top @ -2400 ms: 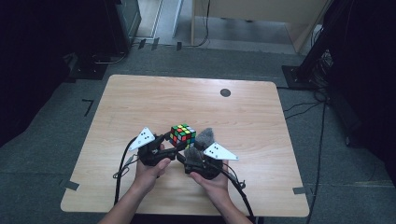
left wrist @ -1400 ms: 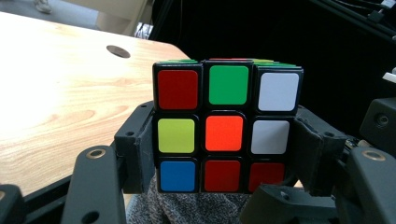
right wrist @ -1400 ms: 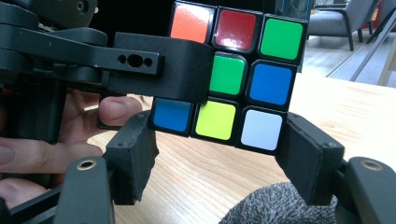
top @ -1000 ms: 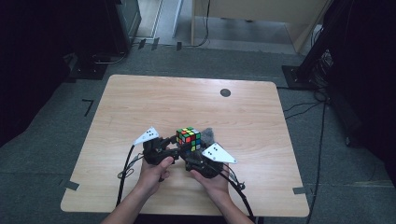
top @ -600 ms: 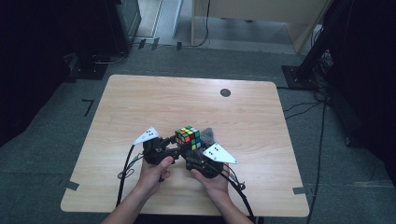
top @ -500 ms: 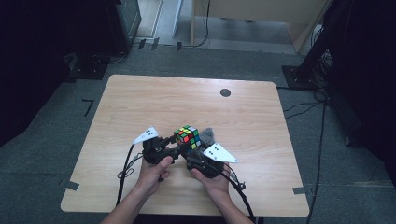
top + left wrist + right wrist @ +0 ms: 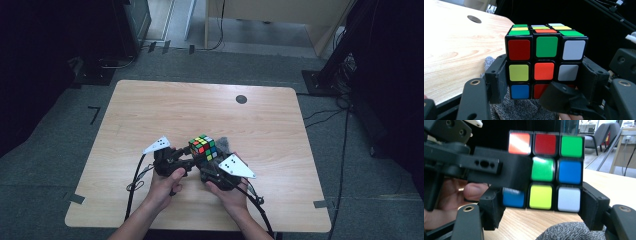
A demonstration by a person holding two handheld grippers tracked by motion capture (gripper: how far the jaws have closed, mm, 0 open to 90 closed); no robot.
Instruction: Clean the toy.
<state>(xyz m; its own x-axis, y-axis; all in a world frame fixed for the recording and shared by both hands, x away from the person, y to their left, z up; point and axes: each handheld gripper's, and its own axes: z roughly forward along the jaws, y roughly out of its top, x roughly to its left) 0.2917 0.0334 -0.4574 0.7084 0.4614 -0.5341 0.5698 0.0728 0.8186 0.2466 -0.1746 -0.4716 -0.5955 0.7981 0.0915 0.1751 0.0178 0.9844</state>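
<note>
Jaws of both the left gripper (image 7: 186, 159) and right gripper (image 7: 209, 165) clamp the Rubik's cube (image 7: 203, 146); its colours remain scrambled, with solving mostly ahead.

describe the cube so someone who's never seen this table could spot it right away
On the wooden table, look near the front edge, where two hands meet. The cube sits between the left gripper and right gripper. It is the sole multicoloured thing, with a grey cloth beside it.
</note>
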